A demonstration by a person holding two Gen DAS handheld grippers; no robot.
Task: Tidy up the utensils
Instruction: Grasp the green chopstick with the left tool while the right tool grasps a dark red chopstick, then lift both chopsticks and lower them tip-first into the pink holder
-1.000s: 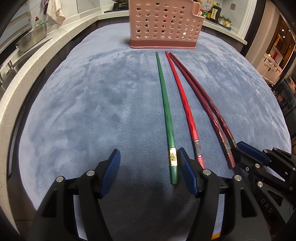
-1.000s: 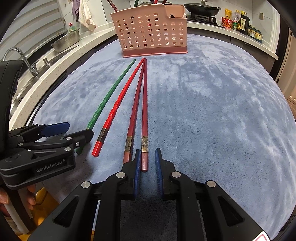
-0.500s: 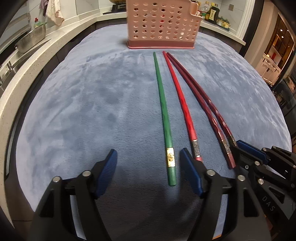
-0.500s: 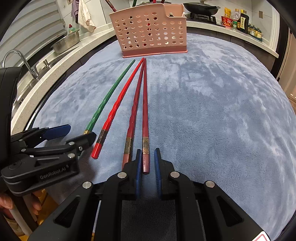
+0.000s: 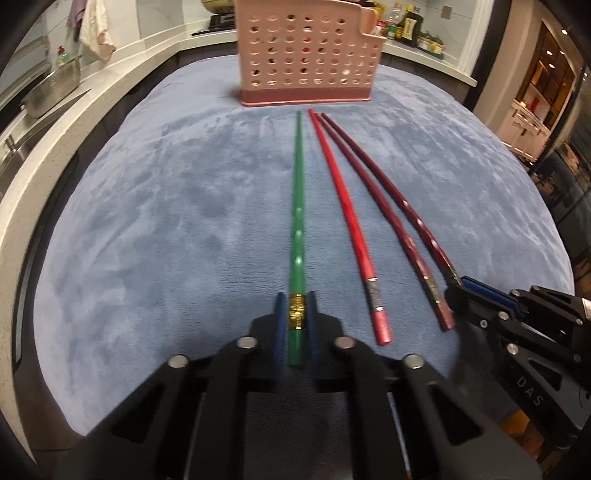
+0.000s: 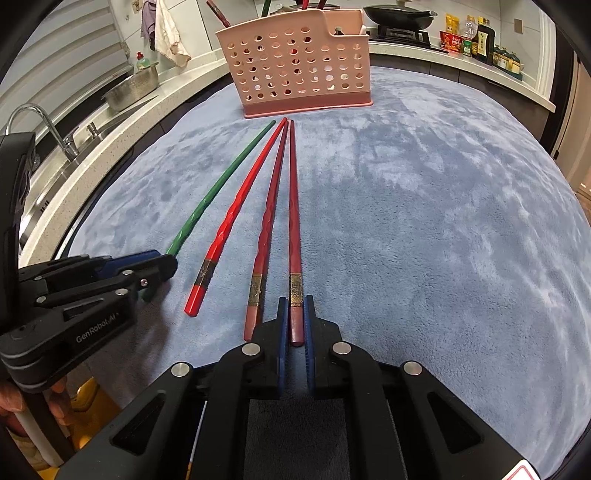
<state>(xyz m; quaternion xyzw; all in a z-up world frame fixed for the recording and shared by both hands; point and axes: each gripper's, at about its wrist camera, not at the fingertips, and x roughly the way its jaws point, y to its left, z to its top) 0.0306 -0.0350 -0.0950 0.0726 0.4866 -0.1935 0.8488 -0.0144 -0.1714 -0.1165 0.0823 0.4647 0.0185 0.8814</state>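
Observation:
Four chopsticks lie side by side on a blue-grey plush mat point(image 6: 424, 240), their tips toward a pink perforated utensil basket point(image 5: 306, 55). My left gripper point(image 5: 296, 299) is closing its jaws, and the blue pads press the green chopstick point(image 5: 297, 221) at its gold band. My right gripper point(image 6: 296, 301) is shut on the thick end of the rightmost dark red chopstick point(image 6: 294, 221). Between the two held sticks lie a bright red chopstick point(image 6: 236, 206) and a second dark red chopstick point(image 6: 267, 221). All the sticks rest flat on the mat. Several utensils stand inside the basket point(image 6: 295, 62).
A white counter curves along the left, with a faucet point(image 6: 55, 129) and a metal colander point(image 6: 129, 88). At the back stand a wok point(image 6: 399, 16) and bottles point(image 6: 480, 40). The mat stretches bare to the right of the chopsticks. A person's fingers point(image 6: 11, 398) hold the left gripper's handle.
The left gripper's jaws went from wide apart to closed on the green chopstick's gold-banded end. The right gripper stayed around the dark red chopstick, its narrow gap tightening slightly.

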